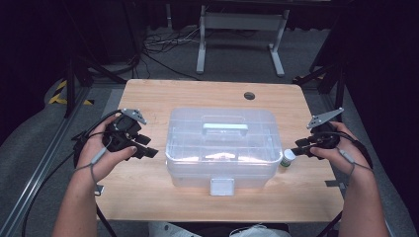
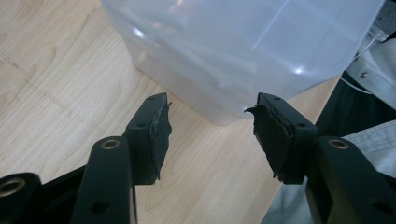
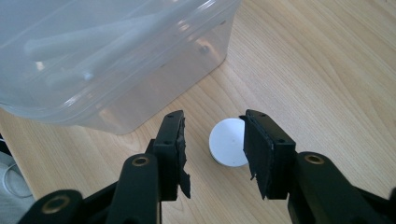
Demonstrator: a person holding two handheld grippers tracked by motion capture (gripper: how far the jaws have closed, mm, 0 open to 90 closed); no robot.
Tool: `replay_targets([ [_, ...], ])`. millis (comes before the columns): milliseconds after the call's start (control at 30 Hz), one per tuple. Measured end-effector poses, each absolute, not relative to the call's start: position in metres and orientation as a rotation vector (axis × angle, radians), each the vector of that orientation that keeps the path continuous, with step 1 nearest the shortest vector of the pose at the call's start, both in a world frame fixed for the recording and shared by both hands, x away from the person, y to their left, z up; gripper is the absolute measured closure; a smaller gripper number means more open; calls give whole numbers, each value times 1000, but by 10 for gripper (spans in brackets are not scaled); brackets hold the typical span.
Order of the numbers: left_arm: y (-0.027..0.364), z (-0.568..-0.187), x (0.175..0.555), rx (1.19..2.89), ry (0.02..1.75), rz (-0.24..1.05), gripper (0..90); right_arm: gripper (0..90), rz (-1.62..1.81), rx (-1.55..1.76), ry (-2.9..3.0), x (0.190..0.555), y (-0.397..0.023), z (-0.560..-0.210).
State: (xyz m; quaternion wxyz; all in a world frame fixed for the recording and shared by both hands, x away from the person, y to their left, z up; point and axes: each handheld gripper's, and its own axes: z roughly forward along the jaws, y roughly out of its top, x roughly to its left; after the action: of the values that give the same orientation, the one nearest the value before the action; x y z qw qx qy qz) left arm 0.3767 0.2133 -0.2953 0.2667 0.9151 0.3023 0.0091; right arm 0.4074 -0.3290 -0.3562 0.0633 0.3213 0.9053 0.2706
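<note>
A clear plastic storage box (image 1: 222, 145) with a pale handle (image 1: 225, 127) on its lid and a front latch (image 1: 221, 186) stands in the middle of the wooden table (image 1: 148, 197). A small white-capped bottle (image 1: 288, 158) stands just off its right side. My left gripper (image 1: 148, 146) hovers left of the box, open, with nothing between its jaws; in the left gripper view (image 2: 210, 114) it faces a box corner (image 2: 233, 46). My right gripper (image 1: 299, 148) sits just right of the bottle, open. In the right gripper view (image 3: 213, 119) the white cap (image 3: 226, 142) lies below the jaws, untouched, beside the box (image 3: 107, 60).
A round cable hole (image 1: 249, 95) sits near the table's far edge. Beyond the table a grey metal stand (image 1: 242, 22) and loose cables lie on the floor. The person's lap (image 2: 369, 140) is close to the table's near edge.
</note>
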Motion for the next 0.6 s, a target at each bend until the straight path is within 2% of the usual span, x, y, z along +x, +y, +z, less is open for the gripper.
replay_targets([
  [167, 201, -283, 380, 2477, 763, 17, 454, 588, 815, 971, 2737, 408, -328, -357],
  [400, 183, -274, 385, 2394, 686, -51, 447, 584, 815, 976, 2741, 408, -327, -358],
  [600, 166, -268, 390, 2396, 656, -28, 461, 584, 816, 977, 2743, 409, -327, -358],
])
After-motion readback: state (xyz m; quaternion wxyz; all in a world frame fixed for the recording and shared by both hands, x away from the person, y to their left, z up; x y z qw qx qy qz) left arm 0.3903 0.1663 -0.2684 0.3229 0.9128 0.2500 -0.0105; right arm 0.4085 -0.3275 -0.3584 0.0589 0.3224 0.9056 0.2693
